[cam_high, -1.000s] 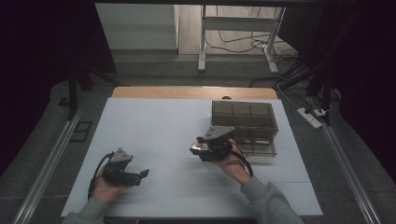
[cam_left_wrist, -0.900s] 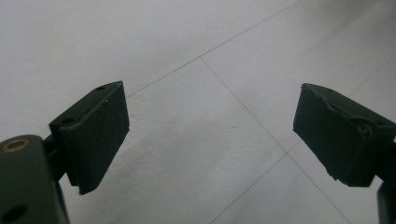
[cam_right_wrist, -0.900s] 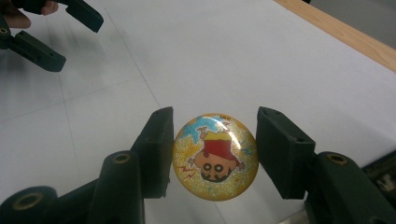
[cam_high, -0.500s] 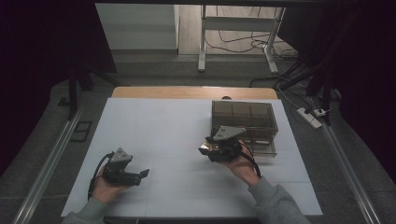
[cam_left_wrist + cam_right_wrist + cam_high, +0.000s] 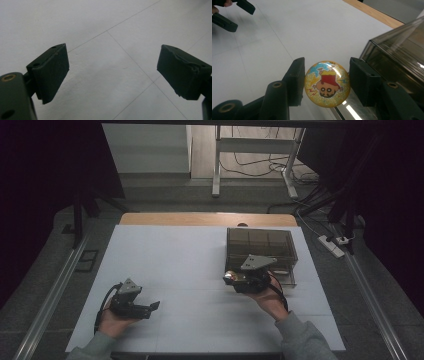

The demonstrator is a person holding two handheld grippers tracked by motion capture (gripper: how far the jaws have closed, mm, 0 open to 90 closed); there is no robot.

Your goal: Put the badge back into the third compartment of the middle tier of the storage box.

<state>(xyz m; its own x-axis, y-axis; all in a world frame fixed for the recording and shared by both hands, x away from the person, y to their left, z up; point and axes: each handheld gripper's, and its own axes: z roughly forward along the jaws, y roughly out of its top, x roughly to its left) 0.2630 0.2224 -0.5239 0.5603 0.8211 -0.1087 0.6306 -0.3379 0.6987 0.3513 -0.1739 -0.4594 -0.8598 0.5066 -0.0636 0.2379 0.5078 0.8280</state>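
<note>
Badge (image 5: 327,84) in the grip: the right hand-held gripper (image 5: 325,82) has both jaws clamped on the edges of a round yellow glittery badge with a cartoon figure, held just above the white surface (image 5: 190,265), right at the front corner of the smoky clear box (image 5: 260,247). Over on the near left side, the left hand-held gripper (image 5: 150,308) sits low in the person's hand, jaws spread wide apart with only bare surface between them, well apart from the box.

badge (image 5: 327,83): glossy, glittery face | box (image 5: 398,52): smoky clear plastic | table (image 5: 190,270): matt white top, wood edge | pads (image 5: 51,72): matt black rubber
</note>
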